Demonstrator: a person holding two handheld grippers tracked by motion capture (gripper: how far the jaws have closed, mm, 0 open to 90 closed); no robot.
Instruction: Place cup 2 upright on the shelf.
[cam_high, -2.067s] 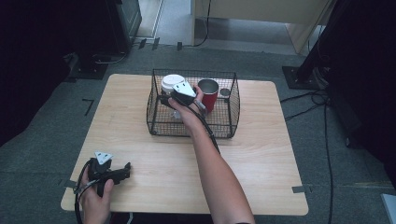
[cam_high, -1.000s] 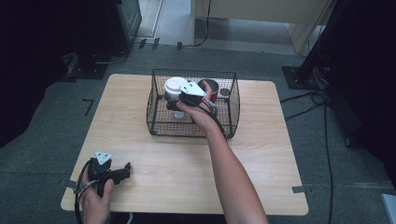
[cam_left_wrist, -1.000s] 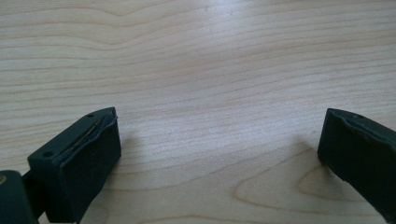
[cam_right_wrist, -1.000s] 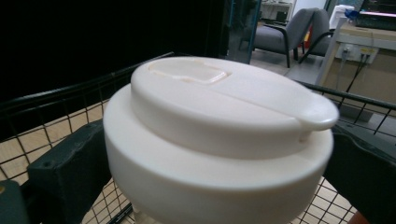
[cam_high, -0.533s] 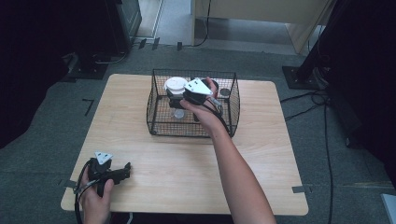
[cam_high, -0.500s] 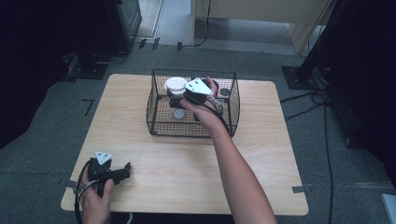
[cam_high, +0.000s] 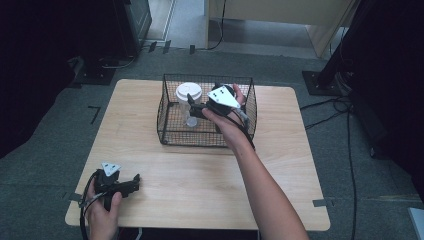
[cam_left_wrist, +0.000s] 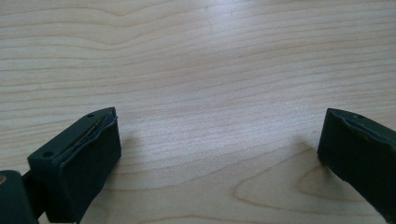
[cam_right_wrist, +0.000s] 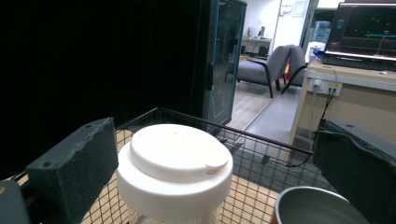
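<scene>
White-lidded cup (cam_right_wrist: 173, 171) is seen upright inside the wire basket (cam_high: 170, 116), between the spread jaws of the right gripper (cam_high: 195, 106), untouched. At seven o'clock on the table (cam_high: 200, 175), the left gripper (cam_high: 135, 184) is rested, jaws wide apart.

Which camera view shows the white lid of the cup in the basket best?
The right gripper view: the white lid sits close between the open jaws. The high view shows it small, from above. The left gripper view looks at the table.
</scene>
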